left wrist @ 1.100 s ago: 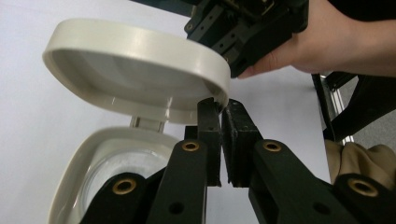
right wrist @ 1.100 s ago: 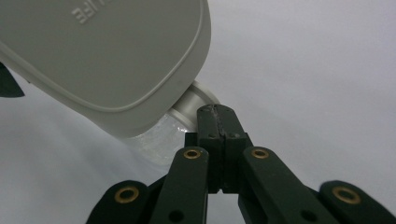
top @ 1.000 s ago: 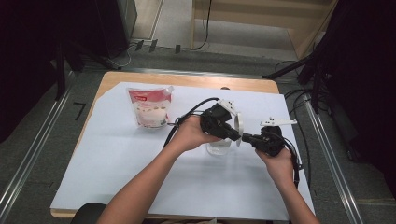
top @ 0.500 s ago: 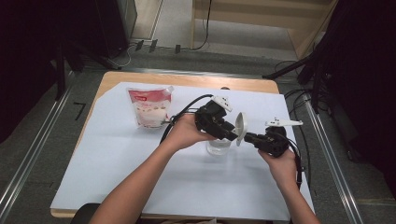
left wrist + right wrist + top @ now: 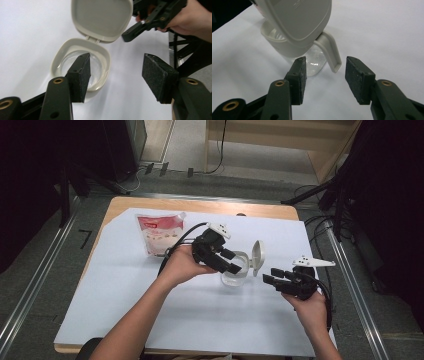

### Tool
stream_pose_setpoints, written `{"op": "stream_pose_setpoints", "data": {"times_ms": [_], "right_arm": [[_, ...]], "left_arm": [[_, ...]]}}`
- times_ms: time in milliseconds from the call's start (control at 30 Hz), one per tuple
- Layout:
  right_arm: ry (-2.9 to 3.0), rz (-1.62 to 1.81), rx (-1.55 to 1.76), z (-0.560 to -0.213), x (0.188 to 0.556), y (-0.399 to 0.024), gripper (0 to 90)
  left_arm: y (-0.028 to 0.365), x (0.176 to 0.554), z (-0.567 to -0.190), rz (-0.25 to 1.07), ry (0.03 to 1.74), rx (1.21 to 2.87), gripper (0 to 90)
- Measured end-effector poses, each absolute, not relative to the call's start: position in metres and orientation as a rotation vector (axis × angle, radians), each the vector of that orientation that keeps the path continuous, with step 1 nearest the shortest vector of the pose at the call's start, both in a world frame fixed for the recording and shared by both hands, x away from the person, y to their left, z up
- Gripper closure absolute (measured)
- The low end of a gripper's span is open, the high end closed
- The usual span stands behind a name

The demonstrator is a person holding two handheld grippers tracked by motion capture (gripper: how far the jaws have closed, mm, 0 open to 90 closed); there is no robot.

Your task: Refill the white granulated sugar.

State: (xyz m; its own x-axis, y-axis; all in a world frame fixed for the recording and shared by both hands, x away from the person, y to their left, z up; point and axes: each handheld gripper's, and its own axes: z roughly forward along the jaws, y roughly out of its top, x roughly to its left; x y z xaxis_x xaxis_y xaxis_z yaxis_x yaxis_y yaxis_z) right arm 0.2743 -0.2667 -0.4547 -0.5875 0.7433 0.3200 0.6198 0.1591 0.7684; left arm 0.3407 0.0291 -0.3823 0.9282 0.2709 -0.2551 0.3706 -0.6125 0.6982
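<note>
Clear plastic forms the body of a small jar (image 5: 235,272) standing mid-table on the white sheet (image 5: 150,320), its beige flip lid (image 5: 257,256) hinged open and upright on the side toward the right hand. From the high view the left gripper (image 5: 229,261) hovers right over the jar's mouth, nearer than the right gripper (image 5: 269,279), which lies just beside the lid and apart from it. A red-and-white pouch (image 5: 160,232) sits well behind the left forearm.

Along the left gripper (image 5: 120,75), both jaws have just been opening and stand spread with nothing between them; the jar's rim (image 5: 56,61) lies past the left pad.

Along the right gripper (image 5: 325,75), the jaws have likewise just parted, empty; the lid's tab (image 5: 332,53) hangs directly ahead, its long axis running down toward the gap.
</note>
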Motion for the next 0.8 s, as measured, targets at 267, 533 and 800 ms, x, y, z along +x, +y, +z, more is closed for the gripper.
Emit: {"op": "stream_pose_setpoints", "data": {"times_ms": [267,533,800], "right_arm": [[2.303,1.420,1.285,-0.452,0.258,-0.262,49.4],[2.340,1.424,1.203,-0.450,0.245,-0.251,52.6],[2.379,1.429,1.167,-0.449,0.247,-0.245,50.7]], "left_arm": [[0.051,0.337,-0.382,-0.138,0.470,2.242,37.5],[0.072,0.334,-0.380,-0.092,0.494,2.238,37.7],[0.090,0.330,-0.380,-0.062,0.506,2.253,38.1]]}}
